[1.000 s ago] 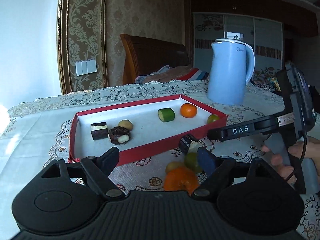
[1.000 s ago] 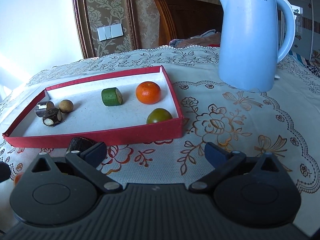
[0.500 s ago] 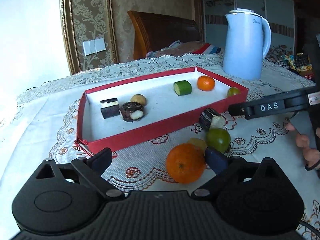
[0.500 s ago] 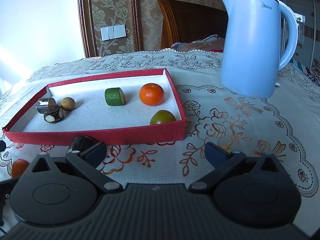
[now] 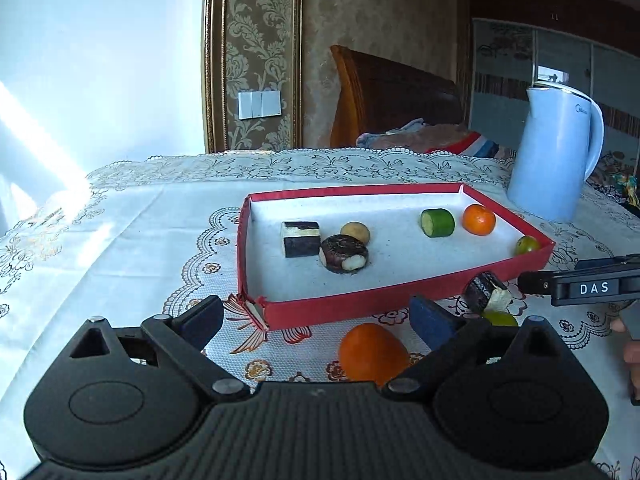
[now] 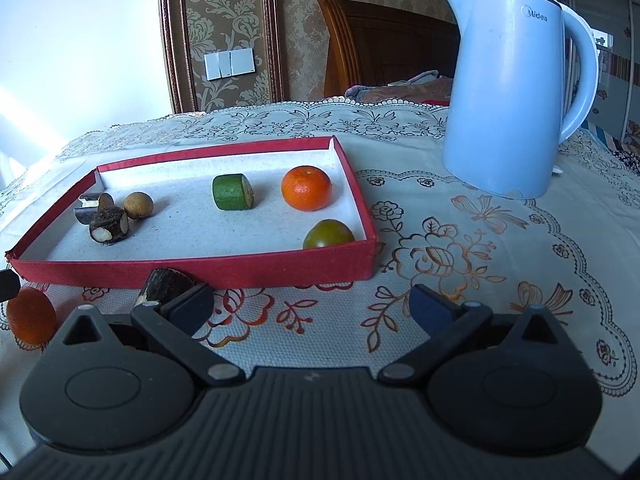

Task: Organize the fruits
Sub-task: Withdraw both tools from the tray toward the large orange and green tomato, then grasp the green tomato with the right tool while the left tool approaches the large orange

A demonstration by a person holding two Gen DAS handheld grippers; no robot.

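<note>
A red tray [image 5: 360,304] [image 6: 192,272] on the lace tablecloth holds a dark sugarcane piece [image 5: 300,238], a dark water chestnut [image 5: 344,254], a longan [image 5: 356,232], a cucumber piece [image 5: 438,223] [image 6: 233,192], a tangerine [image 5: 479,220] [image 6: 306,188] and a green tomato [image 5: 527,245] [image 6: 328,234]. In front of the tray lie an orange tangerine [image 5: 372,354] [image 6: 30,316], a dark chestnut piece [image 5: 486,290] [image 6: 164,284] and a green fruit [image 5: 500,318]. My left gripper [image 5: 316,320] is open, with the loose tangerine between its fingers, near the right one. My right gripper [image 6: 312,308] is open and empty.
A light blue electric kettle [image 5: 556,156] [image 6: 516,88] stands right of the tray. The right gripper's body, marked DAS [image 5: 588,286], reaches in from the right beside the loose fruit. A wooden chair [image 5: 392,96] stands behind the table.
The left gripper has shifted left and turned, so the loose tangerine now sits between its fingers. The right gripper moved slightly closer to the tray. Both stayed open.
</note>
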